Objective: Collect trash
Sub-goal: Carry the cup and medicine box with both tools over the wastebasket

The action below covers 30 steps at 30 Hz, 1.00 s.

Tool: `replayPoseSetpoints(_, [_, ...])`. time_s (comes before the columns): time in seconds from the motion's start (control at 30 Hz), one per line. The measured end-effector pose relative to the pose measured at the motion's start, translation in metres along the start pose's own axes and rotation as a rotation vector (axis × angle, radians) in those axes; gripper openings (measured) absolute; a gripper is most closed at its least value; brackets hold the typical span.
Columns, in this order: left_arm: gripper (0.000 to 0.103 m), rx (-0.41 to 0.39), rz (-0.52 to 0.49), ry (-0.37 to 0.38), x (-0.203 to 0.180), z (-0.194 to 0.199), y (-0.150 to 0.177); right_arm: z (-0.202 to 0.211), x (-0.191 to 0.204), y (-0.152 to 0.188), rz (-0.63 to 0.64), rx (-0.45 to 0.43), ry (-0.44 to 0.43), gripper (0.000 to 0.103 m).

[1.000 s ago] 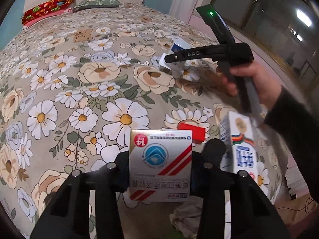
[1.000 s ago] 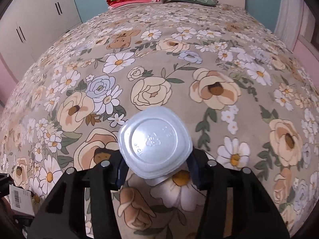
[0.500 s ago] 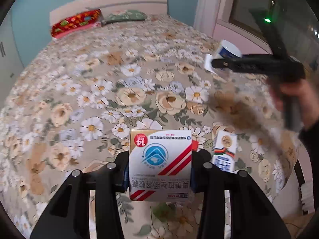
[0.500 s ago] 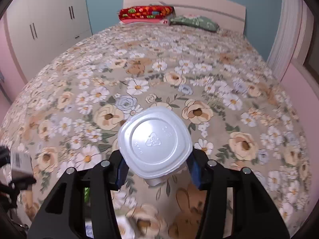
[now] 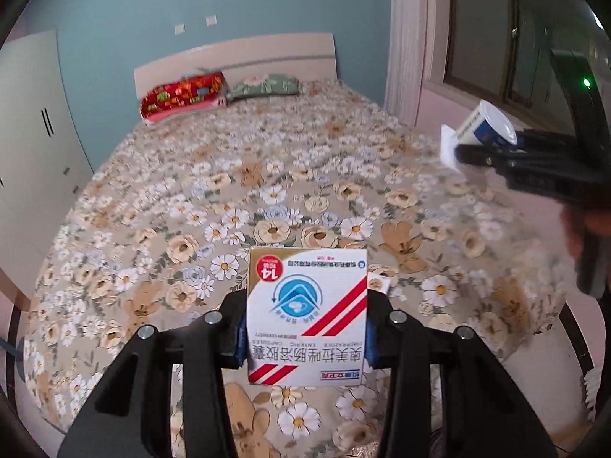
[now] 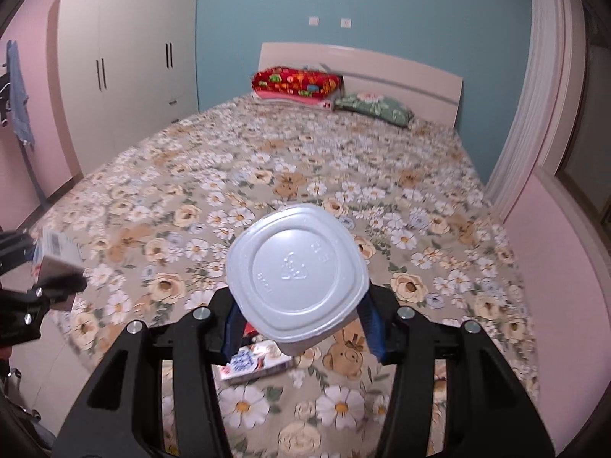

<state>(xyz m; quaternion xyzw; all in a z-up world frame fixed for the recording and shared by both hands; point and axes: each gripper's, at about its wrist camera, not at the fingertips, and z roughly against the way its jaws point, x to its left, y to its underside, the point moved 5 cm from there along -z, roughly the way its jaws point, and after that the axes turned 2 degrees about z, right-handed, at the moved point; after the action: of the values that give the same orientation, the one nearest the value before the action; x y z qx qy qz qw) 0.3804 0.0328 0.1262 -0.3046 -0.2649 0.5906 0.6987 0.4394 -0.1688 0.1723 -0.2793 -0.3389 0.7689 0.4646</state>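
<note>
Flowered bedding covers the bed (image 6: 382,175), with a white wardrobe (image 6: 126,76) against the wall to its left. As I judge it, the collecting is partway: two pieces are lifted above the bed, yet a small carton (image 6: 254,366) lies at the bed's near edge, and no bin shows. On the left, my left hand-held gripper (image 5: 307,328) is clamped on the sides of a medicine box (image 5: 307,316), label upside down. On the right, my right hand-held gripper (image 6: 301,324) grips a white plastic cup (image 6: 298,271), its base facing the camera.
</note>
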Motion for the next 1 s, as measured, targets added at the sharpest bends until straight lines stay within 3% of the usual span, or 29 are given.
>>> replayPoseSetpoints(0.17, [0.045,-0.029,0.001,-0.019,-0.015,0.048,0.009,0.07,0.017,0.015,0.004,-0.03,-0.002,0.052])
replayPoseSetpoints(0.4, [0.045,-0.068,0.011,-0.037,-0.021,0.102,0.035,0.137,0.044,0.048,0.033,-0.041,-0.017,0.052])
replayPoseSetpoints(0.73, [0.045,-0.075,-0.003,-0.076,-0.024,0.134,0.079,0.163,0.09,0.098,0.089,0.001,-0.046,0.052])
replayPoseSetpoints(1.0, [0.045,-0.019,-0.004,-0.074,-0.018,0.12,0.121,0.16,0.118,0.138,0.108,0.041,-0.078,0.052])
